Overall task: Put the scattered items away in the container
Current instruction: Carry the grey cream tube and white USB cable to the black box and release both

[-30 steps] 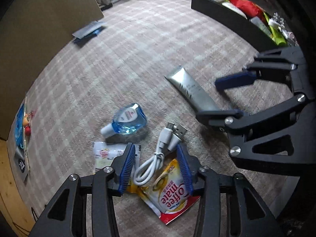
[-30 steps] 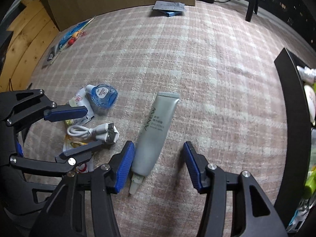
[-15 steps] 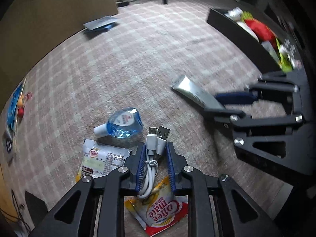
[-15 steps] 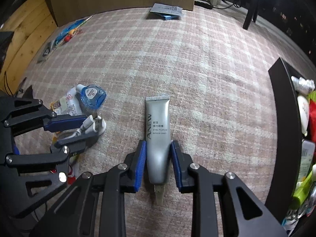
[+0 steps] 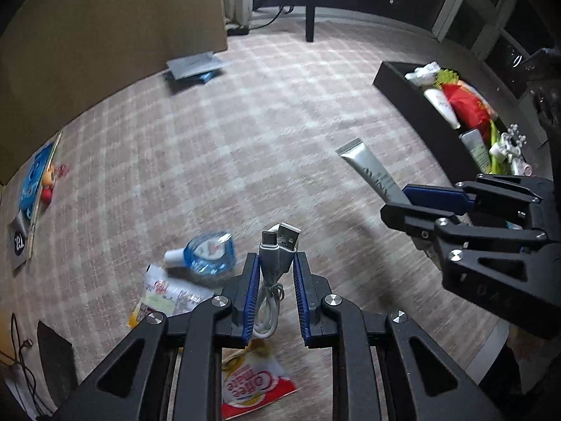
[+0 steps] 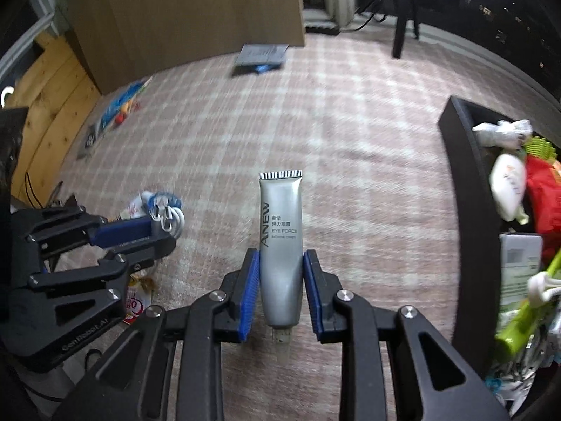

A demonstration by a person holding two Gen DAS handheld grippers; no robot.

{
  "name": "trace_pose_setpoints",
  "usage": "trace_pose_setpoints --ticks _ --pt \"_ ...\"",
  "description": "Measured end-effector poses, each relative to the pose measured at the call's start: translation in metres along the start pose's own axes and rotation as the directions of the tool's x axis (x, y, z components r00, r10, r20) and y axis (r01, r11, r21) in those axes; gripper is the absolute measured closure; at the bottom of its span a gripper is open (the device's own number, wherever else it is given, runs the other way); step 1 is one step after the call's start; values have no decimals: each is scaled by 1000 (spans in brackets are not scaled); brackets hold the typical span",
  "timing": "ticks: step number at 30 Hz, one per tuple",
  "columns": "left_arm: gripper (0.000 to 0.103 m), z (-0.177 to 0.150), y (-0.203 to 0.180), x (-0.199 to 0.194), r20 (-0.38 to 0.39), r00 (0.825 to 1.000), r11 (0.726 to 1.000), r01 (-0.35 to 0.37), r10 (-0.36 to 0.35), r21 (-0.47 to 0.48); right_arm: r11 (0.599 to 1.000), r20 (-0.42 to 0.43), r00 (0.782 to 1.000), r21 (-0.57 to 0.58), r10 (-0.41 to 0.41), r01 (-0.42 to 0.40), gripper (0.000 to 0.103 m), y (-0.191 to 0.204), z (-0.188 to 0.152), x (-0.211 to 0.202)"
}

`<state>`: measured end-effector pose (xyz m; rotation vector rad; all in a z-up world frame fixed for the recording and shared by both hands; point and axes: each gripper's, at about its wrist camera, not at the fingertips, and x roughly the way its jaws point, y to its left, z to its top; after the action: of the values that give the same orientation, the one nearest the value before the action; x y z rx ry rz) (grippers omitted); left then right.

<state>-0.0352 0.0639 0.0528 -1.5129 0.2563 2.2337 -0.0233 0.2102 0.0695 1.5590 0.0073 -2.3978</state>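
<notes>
My left gripper (image 5: 276, 265) is shut on a coiled white USB cable (image 5: 277, 256), lifted off the rug with its plugs sticking out past the pads. My right gripper (image 6: 281, 263) is shut on a silver cream tube (image 6: 281, 242), also raised, crimped end forward. The tube (image 5: 371, 172) and right gripper (image 5: 417, 196) show at right in the left wrist view. The left gripper (image 6: 140, 235) with the cable (image 6: 171, 217) shows at left in the right wrist view. On the rug lie a blue round bottle (image 5: 207, 258), a white sachet (image 5: 168, 293) and a red creamer packet (image 5: 252, 391). The black container (image 6: 470, 203) stands at the right.
The container (image 5: 417, 105) holds a red bag (image 5: 468, 105), white tubes and green items. A flat grey-blue packet (image 5: 194, 68) lies by a large cardboard panel (image 5: 105, 35). A blue booklet (image 5: 35, 182) sits at the rug's left edge. A dark furniture leg (image 6: 401, 31) stands far back.
Both grippers closed: the left on the USB cable, the right on the silver tube. Both then rose, lifting cable and tube off the rug, and the views tilted up towards the room.
</notes>
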Motion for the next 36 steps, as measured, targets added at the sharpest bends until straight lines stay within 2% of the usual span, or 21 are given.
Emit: trace_pose_setpoints --ticks 6,14,23,30,33,34,36 --pt "85 22 -30 -10 30 1000 1000 9 -9 9 998 61 998 54 -26 23 78 -38 2 -37" --pt "85 53 -102 -29 68 990 989 115 -121 92 984 112 991 170 -71 51 78 -107 -16 -87" --pt "85 67 -203 -29 35 967 945 237 -251 225 937 128 978 331 -165 114 78 -194 -69 -141" --pt "85 65 -268 -17 -20 954 906 290 -298 309 894 116 968 421 -225 157 78 -242 -107 -163" --pt "84 66 -287 -14 -23 954 900 288 -298 328 885 116 966 437 -233 161 78 -251 -114 -167" --pt "83 67 -290 -13 -19 954 900 290 -300 325 885 119 966 439 -230 156 77 -254 -115 -169" --pt "54 71 -293 -11 -20 955 909 287 -295 302 886 140 966 444 -217 135 73 -258 -116 -172"
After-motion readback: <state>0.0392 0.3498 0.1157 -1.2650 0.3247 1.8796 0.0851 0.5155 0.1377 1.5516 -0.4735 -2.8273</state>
